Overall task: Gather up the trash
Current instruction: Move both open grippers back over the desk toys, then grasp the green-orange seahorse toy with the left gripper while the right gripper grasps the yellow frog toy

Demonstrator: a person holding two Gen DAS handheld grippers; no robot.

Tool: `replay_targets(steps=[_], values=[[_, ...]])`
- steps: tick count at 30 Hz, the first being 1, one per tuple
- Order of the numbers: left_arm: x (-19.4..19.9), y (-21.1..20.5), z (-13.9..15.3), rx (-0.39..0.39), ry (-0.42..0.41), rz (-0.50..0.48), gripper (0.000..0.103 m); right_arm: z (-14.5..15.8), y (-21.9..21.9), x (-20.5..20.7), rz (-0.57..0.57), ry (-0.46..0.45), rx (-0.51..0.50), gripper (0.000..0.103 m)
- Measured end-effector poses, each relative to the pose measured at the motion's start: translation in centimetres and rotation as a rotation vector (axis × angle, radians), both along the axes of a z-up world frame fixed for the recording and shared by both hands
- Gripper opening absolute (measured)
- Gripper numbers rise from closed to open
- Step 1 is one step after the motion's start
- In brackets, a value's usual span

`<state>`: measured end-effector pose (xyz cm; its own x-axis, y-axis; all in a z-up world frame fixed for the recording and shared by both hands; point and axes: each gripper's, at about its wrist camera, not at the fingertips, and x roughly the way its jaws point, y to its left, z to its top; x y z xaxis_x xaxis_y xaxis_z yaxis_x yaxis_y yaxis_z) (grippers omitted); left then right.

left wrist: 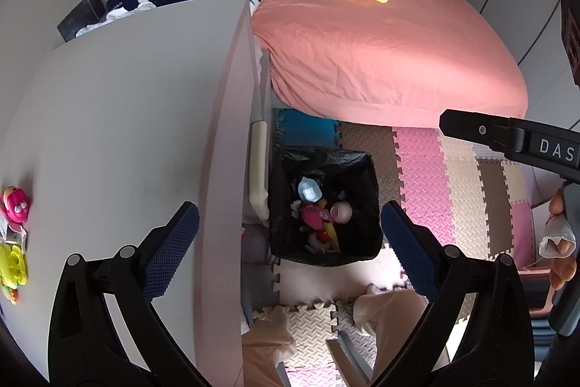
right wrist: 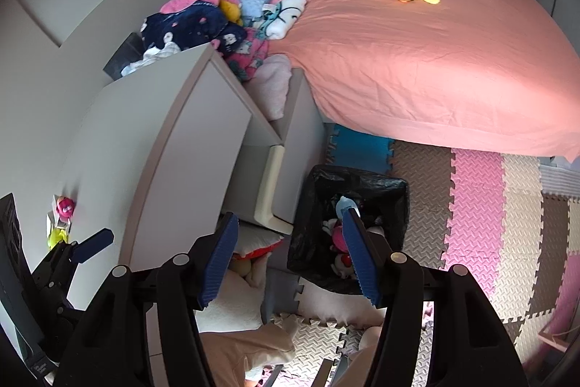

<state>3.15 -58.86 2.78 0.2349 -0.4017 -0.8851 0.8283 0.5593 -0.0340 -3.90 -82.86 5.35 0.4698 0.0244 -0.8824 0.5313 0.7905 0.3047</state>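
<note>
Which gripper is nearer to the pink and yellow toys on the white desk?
Left. The left gripper hangs over the white desk edge, beside the toys. The right gripper is farther away, above the black bin.

Trash bin (left wrist: 357,165) lined with a black bag, partly filled.

The bin is seen upright on the foam floor mat, just beside the white table and near the bed's foot. Inside, a light blue piece (left wrist: 309,191), a pink item (left wrist: 316,215) and a pale pink cup (left wrist: 341,211) are piled together.
</note>
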Motion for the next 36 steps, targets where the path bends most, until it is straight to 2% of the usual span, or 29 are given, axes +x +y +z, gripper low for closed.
replay_targets(steps=[7,20,32,36], values=[[2.9,4.9,1.9,-0.032,-0.027,0.088,0.097,1.8,4.6,2.6,0.096,-0.037,-0.007,0.064],[9.3,17.3,4.2,-0.05,-0.096,0.344,0.097,2.8,15.6,9.1,0.319,-0.079,0.021,0.064],[14.5,29.6,3.7,-0.072,-0.07,0.617,0.097,2.9,25.7,13.7,0.5,-0.086,0.072,0.064],[16.4,32.2,2.9,-0.047,-0.056,0.69,0.097,2.7,29.6,14.8,0.56,-0.081,0.089,0.064]])
